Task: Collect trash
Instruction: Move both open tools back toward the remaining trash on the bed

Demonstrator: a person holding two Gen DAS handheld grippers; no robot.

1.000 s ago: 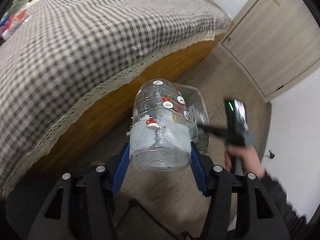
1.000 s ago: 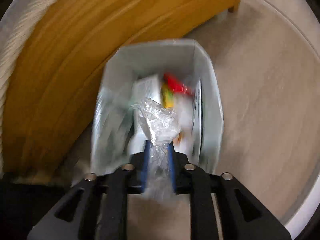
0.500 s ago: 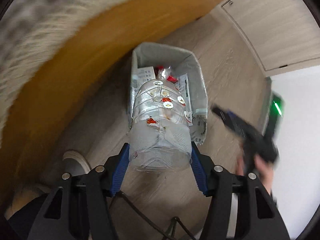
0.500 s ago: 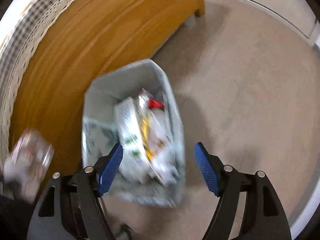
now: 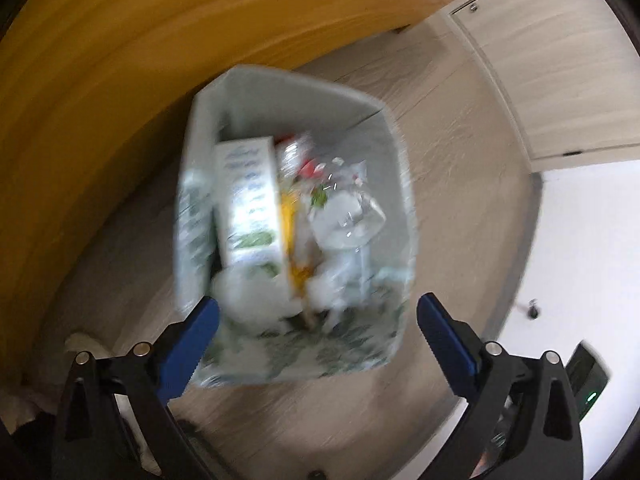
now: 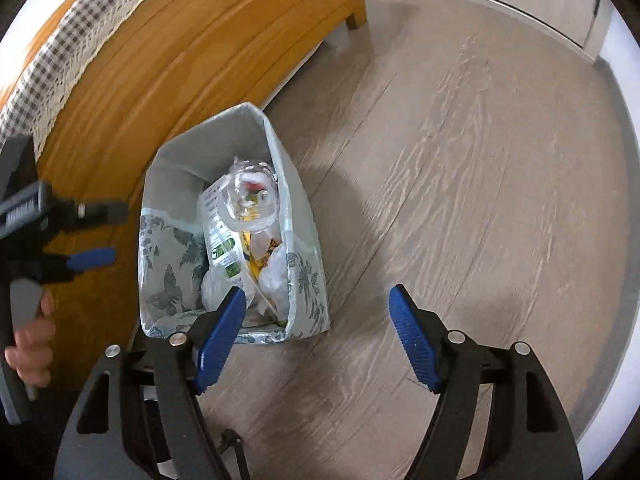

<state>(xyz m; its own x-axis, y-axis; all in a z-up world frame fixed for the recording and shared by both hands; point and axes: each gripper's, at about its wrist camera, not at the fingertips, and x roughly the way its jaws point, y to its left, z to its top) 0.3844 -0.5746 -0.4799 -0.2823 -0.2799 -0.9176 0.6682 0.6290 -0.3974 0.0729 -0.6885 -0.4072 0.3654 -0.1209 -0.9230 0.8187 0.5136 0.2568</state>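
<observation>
Trash bin [image 5: 394, 152] sits on the floor right under the left gripper [image 5: 318, 320], whose blue-padded jaws have just been opening and now stand wide apart with nothing between them. The clear plastic bottle [image 6: 252, 196] lies inside the bin on top of the pile, well clear of both sets of tongs. Over in the right wrist view, the right gripper [image 6: 316, 324] is spread too, jaws empty, having just been opening as well; the bin is just left of its near-left pad. The left gripper [image 6: 92, 236] shows at the far left edge there, held by a hand [image 6: 30, 344].

Bin is a soft, boxy thing with pale grey-green walls and a leafy print outside. Stuffed in it: a white carton [image 5: 248, 204] with green print, crinkly clear plastic, something yellow and a red bit. Left view is pretty blurry. Floor [image 6: 460, 160] is pale wood-grain planks; the wooden bed frame [image 6: 180, 64] just beside the bin is glossy orange, with a checked cover with lace trim [image 6: 80, 36] on top.
</observation>
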